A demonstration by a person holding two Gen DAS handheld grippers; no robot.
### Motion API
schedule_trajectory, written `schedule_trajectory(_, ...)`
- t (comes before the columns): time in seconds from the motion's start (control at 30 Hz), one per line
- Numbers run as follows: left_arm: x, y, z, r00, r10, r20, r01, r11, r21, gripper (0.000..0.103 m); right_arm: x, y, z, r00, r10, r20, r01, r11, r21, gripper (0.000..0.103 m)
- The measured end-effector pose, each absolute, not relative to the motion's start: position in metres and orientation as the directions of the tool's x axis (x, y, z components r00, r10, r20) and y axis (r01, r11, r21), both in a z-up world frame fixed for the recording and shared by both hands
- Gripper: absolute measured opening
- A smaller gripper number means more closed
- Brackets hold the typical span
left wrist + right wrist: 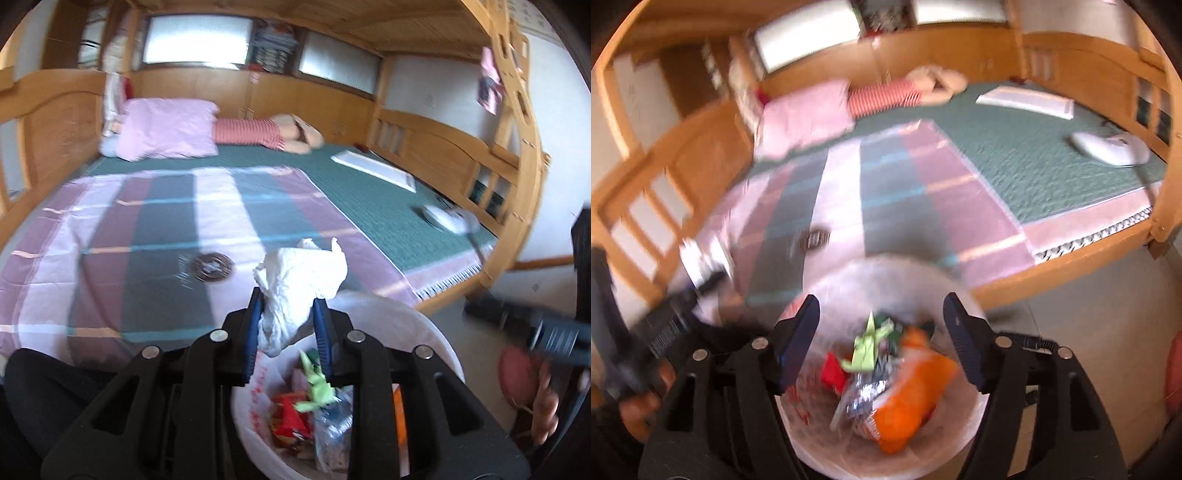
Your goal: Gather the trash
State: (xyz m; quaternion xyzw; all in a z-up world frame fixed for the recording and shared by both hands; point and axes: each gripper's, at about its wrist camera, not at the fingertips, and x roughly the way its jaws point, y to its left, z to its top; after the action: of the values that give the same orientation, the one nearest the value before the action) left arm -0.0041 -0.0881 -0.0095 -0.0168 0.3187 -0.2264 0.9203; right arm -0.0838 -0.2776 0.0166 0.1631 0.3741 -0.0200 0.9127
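Note:
My left gripper [288, 301] is shut on a crumpled white tissue [299, 277], which sticks up between its blue pads. It hangs over the near edge of a white bag-lined trash bin [424, 325]. The bin holds a red wrapper [290, 417], a green one [317, 391] and a clear one. In the right wrist view my right gripper [882, 299] stands open above the same bin [812, 443], with nothing between its fingers. Below it in the bin lie an orange wrapper [912, 391], a green wrapper [868, 350] and foil.
The bin stands on the floor against a wooden bed [491, 155] covered by a striped blanket [166, 229] and a green mat. A round dark item [212, 266] lies on the blanket. A pink pillow, a white board and a white device lie farther back. A bare foot [546, 410] shows at lower right.

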Motion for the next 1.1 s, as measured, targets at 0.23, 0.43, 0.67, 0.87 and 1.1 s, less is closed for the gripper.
schedule_trajectory(0.23,-0.007,-0.116,-0.036,0.556,-0.514,-0.653,0.519,0.829,-0.211,0.077,-0.104,-0.294,0.04,0.821,0.083,-0.565,0.156,0.919,0.362,0.083)
schedule_trajectory(0.43,-0.008,-0.107,-0.033,0.608,-0.474,-0.637,0.467,0.862,-0.197,0.096,-0.105,-0.291,0.041,0.846,0.051,-0.531,0.169,0.918,0.358,0.092)
schedule_trajectory(0.67,-0.011,-0.083,-0.015,0.736,-0.342,-0.585,0.332,0.934,-0.129,0.099,-0.104,-0.276,0.042,0.869,-0.033,-0.493,0.19,0.943,0.272,0.097)
schedule_trajectory(0.87,-0.027,-0.056,0.019,0.859,-0.222,-0.46,0.21,0.975,-0.079,0.099,-0.104,-0.253,0.045,0.877,-0.113,-0.467,0.201,0.969,0.144,0.099)
schedule_trajectory(1.1,-0.039,-0.032,0.045,0.898,-0.158,-0.41,0.132,0.987,-0.091,0.099,-0.1,-0.224,0.047,0.885,-0.134,-0.446,0.164,0.986,0.029,0.099)
